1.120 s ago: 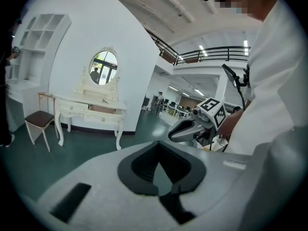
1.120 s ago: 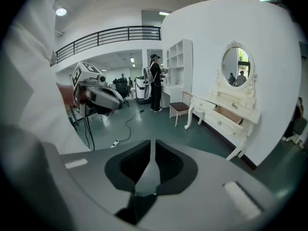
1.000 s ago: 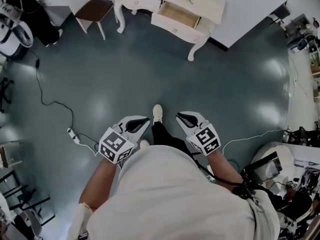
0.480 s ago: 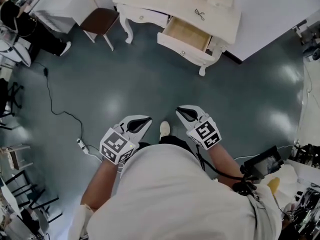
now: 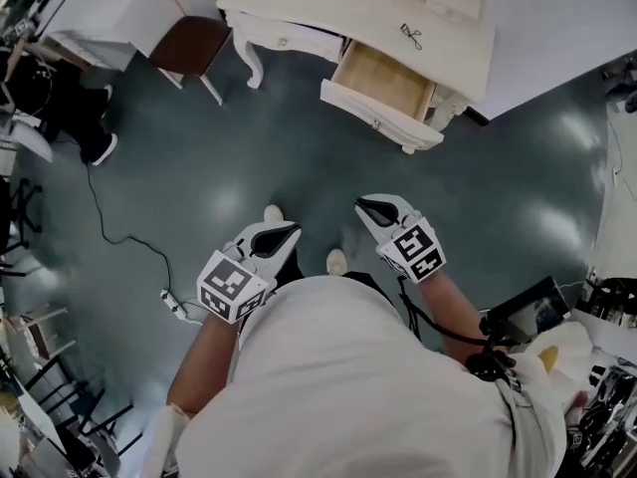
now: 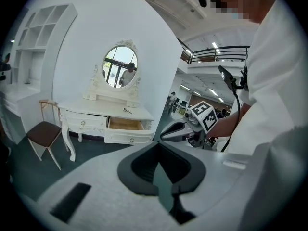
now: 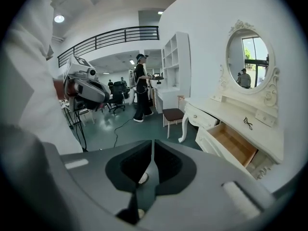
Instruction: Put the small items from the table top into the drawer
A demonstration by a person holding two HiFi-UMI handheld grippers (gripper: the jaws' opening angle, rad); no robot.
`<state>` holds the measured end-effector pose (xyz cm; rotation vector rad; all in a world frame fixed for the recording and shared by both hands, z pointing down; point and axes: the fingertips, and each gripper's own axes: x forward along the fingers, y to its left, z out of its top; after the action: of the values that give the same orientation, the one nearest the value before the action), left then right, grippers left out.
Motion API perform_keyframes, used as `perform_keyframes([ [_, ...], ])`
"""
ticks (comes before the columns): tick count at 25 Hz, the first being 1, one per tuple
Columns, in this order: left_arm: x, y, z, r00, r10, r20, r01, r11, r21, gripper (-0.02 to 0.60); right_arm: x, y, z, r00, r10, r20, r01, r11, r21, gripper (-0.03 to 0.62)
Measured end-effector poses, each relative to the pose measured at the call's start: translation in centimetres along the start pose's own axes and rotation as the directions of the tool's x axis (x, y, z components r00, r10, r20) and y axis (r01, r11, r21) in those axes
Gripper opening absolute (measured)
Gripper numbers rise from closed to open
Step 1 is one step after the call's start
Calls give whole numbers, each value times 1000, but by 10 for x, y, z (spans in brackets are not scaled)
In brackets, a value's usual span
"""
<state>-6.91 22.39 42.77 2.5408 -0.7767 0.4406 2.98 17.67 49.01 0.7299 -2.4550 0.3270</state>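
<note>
Approach step: person well short of dressing table (image 5: 338,8), drawer (image 5: 386,80) open. Left gripper (image 5: 289,234) & right gripper (image 5: 364,207) both closed, empty. Next: get w/in reach of small dark item (image 5: 411,36) on top.

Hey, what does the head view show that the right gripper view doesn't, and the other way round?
Only the head view: the marker cubes on top of both grippers, left and right, and a white power strip on the floor.

Only the right gripper view: the oval mirror, tall white shelves, a balcony railing and a standing person.

Both: the white dressing table, its open drawer, a small dark item on the table top, the brown-seated chair and the left gripper.
</note>
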Motion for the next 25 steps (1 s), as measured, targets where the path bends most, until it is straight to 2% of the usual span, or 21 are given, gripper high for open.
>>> perform_keyframes([
  [8,-7,106,50,989,-147,-35,149,986,73,0,74,-60,67,988,-154,-15,154,987,39,17],
  [11,0,140,55,975,-209,-75,216,972,95,0,90,-95,79,973,-227,-26,229,972,57,17],
  [13,6,162,57,970,-226,-92,235,967,95,0,96,-120,82,961,-273,-37,276,958,77,17],
  [20,26,197,92,977,-206,-48,210,975,78,2,82,-211,79,920,-383,-85,390,917,83,21],
  [25,77,218,134,988,-150,-33,152,986,76,2,78,-313,71,910,-402,-106,409,910,64,29],
])
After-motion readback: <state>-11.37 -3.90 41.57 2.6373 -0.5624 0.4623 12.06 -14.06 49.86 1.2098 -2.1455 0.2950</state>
